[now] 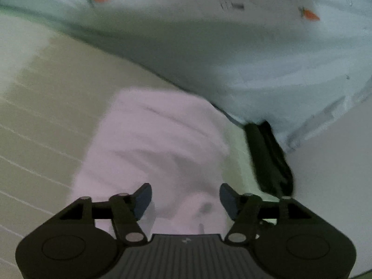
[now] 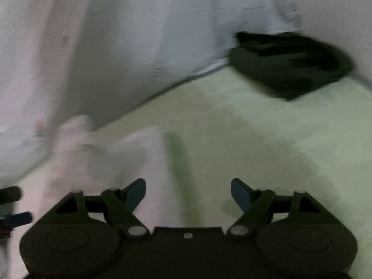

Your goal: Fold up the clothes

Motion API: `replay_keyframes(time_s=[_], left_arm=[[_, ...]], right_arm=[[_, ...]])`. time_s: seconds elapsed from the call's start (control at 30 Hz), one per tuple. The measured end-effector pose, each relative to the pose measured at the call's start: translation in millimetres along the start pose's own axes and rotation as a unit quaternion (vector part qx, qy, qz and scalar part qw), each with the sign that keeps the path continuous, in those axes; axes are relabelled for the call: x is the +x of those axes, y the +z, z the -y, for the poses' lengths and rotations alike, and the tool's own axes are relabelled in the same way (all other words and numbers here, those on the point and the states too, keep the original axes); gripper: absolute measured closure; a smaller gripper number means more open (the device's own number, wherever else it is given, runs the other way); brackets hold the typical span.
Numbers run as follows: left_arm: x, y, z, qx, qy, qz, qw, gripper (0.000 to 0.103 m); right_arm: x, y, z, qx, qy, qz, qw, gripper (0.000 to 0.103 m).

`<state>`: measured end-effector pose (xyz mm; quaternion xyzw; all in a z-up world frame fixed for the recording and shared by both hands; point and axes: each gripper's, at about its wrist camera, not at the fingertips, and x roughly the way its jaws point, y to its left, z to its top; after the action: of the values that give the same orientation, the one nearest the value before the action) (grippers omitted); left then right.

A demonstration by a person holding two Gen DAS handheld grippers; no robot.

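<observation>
A pale pink garment (image 1: 153,144) lies crumpled on a light green striped surface (image 1: 41,121). My left gripper (image 1: 185,198) is open and empty, just above the garment's near end. In the right wrist view the same pink garment (image 2: 102,162) lies at lower left. My right gripper (image 2: 188,194) is open and empty, over the garment's right edge and the green surface (image 2: 267,134). The left gripper's fingertips (image 2: 16,217) show at the far left edge. Both views are blurred.
A folded black garment (image 2: 290,65) lies at the far right, also seen in the left wrist view (image 1: 269,160). A pale blue sheet with orange carrot prints (image 1: 232,46) is bunched behind the garments; it also fills the back of the right wrist view (image 2: 139,46).
</observation>
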<state>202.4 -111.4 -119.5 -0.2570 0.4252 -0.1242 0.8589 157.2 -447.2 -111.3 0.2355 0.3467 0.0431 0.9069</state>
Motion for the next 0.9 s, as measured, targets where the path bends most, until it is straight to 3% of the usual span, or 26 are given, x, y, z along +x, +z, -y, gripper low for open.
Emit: replay_keyframes(time_s=[0.13, 0.17, 0.2, 0.23, 0.33, 0.4, 0.5, 0.57, 0.6, 0.63, 0.7, 0.8, 0.9], left_arm=[[-6.5, -1.4, -24.9, 0.01, 0.075, 0.0, 0.9971, 0.035], [-4.1, -3.2, -31.4, 0.0, 0.086, -0.006, 0.9963, 0.035], [-2.9, -5.4, -38.0, -0.01, 0.094, -0.013, 0.9954, 0.035], [-1.5, -8.0, -44.4, -0.02, 0.101, -0.019, 0.9945, 0.035], [5.0, -17.6, -59.6, -0.044, 0.113, -0.04, 0.9919, 0.035], [7.5, -22.4, -66.8, -0.053, 0.113, -0.05, 0.9909, 0.035], [10.7, -27.4, -73.9, -0.065, 0.107, -0.06, 0.9903, 0.035], [12.2, -28.7, -74.6, -0.069, 0.103, -0.062, 0.9904, 0.035], [12.8, -28.1, -73.7, -0.069, 0.101, -0.061, 0.9907, 0.035], [13.4, -27.4, -72.9, -0.069, 0.099, -0.059, 0.991, 0.035], [13.2, -26.0, -71.2, -0.067, 0.095, -0.056, 0.9917, 0.035], [4.6, -22.4, -66.2, -0.057, 0.083, -0.045, 0.9939, 0.035], [-3.6, -18.1, -58.3, -0.041, 0.066, -0.03, 0.9965, 0.031]], right_arm=[[17.7, 2.1, -9.5, 0.034, 0.106, -0.037, 0.993, 0.034], [23.8, 2.5, -11.5, 0.04, 0.128, -0.051, 0.99, 0.039], [30.0, 2.3, -15.8, 0.038, 0.141, -0.066, 0.987, 0.053], [36.2, 1.5, -21.5, 0.033, 0.152, -0.08, 0.985, 0.058], [55.8, -5.4, -37.7, 0.024, 0.181, -0.119, 0.976, 0.058], [71.1, -11.9, -42.2, 0.042, 0.19, -0.145, 0.97, 0.057], [89.9, -18.3, -49.0, 0.064, 0.199, -0.169, 0.963, 0.043], [99.1, -21.8, -54.1, 0.094, 0.219, -0.182, 0.954, 0.044], [102.5, -23.4, -56.9, 0.11, 0.23, -0.186, 0.949, 0.051], [104.3, -23.9, -59.1, 0.122, 0.24, -0.188, 0.944, 0.073], [103.4, -22.0, -60.8, 0.145, 0.266, -0.188, 0.934, 0.089], [88.4, -8.6, -51.1, 0.203, 0.321, -0.174, 0.908, 0.093], [63.5, 14.3, -41.5, 0.194, 0.326, -0.155, 0.912, 0.094]])
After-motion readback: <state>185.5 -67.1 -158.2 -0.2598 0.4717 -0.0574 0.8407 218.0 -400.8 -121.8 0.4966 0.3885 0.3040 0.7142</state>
